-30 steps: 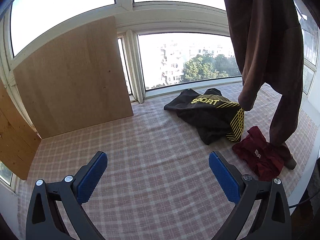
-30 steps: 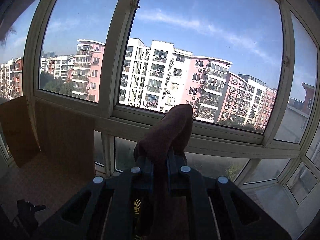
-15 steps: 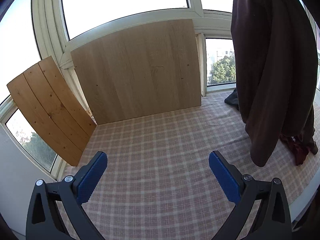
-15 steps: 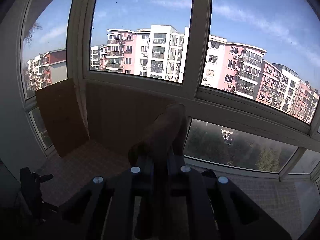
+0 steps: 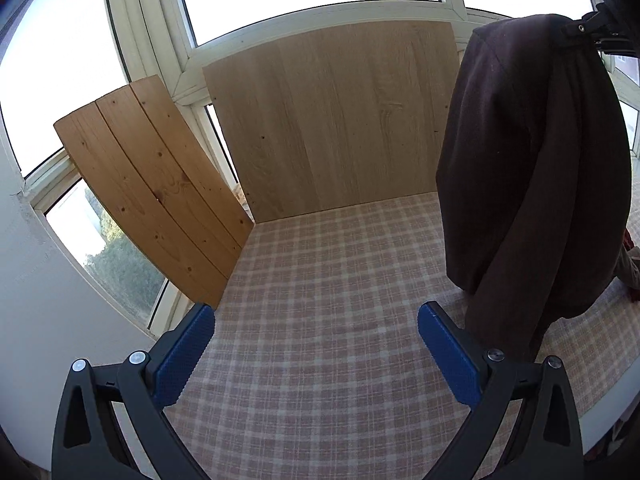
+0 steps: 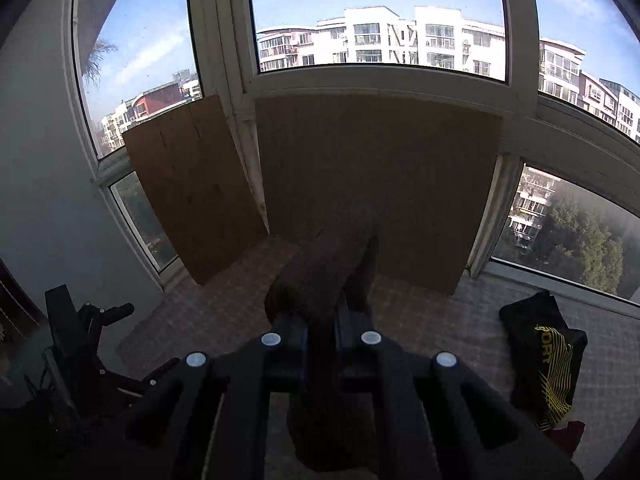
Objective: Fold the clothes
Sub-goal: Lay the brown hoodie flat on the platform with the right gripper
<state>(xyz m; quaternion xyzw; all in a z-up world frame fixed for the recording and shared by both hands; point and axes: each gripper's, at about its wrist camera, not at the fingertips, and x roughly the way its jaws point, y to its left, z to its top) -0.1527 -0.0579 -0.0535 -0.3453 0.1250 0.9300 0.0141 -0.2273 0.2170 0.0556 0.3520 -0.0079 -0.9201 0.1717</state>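
Jaws of the right gripper (image 6: 322, 330) stand pressed together on a bunched edge of the dark brown garment (image 5: 528, 168), which hangs from it in loose vertical folds, its lower hem at or just above the checked cloth (image 5: 320, 320); jaws of the left gripper (image 5: 316, 352) stand wide apart with nothing between the blue pads (image 5: 448, 354), low over a bare stretch of that cloth. Off to the right lie a crumpled black-and-yellow sports garment (image 6: 544, 356) and a scrap of red clothing (image 6: 566, 436), neither folded. No folded item shows in either view, so, as a judgement, spreading and folding the brown garment and both others remain.
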